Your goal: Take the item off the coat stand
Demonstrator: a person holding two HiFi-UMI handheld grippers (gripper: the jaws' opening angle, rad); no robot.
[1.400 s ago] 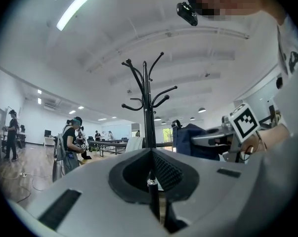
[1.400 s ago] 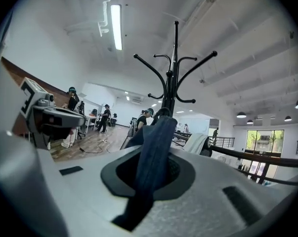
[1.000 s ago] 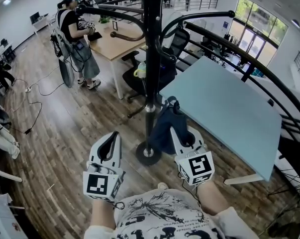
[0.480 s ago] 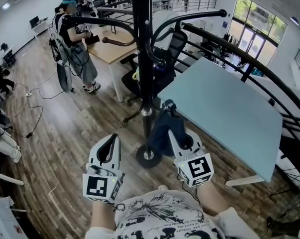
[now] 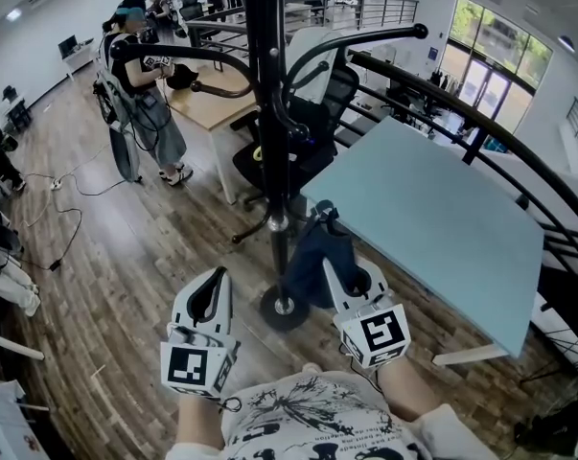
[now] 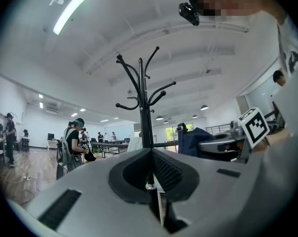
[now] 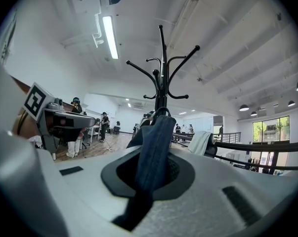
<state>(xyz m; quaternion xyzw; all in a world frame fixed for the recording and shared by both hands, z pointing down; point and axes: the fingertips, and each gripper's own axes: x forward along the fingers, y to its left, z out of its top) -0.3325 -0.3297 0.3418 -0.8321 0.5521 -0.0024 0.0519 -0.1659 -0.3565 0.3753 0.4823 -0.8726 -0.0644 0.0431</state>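
Holding steady: right claw [image 5: 331, 263] stays clenched on the bag [image 5: 308, 255], now slightly farther from the stand [image 5: 260, 84]. Left claw [image 5: 216, 276] clenched, empty; removal looks done.

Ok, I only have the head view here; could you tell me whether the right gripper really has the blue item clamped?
Observer: Yes. In the right gripper view, the right gripper has its jaws shut on the dark blue cloth item, which runs up between them.
Operator: Thank you. Is the other one holding anything?
Observer: No. The left gripper has its jaws together with nothing between them; the coat stand shows only behind them.
Operator: And the top of the stand, which my view cuts off?
Observer: In the right gripper view, the top hooks all show bare.
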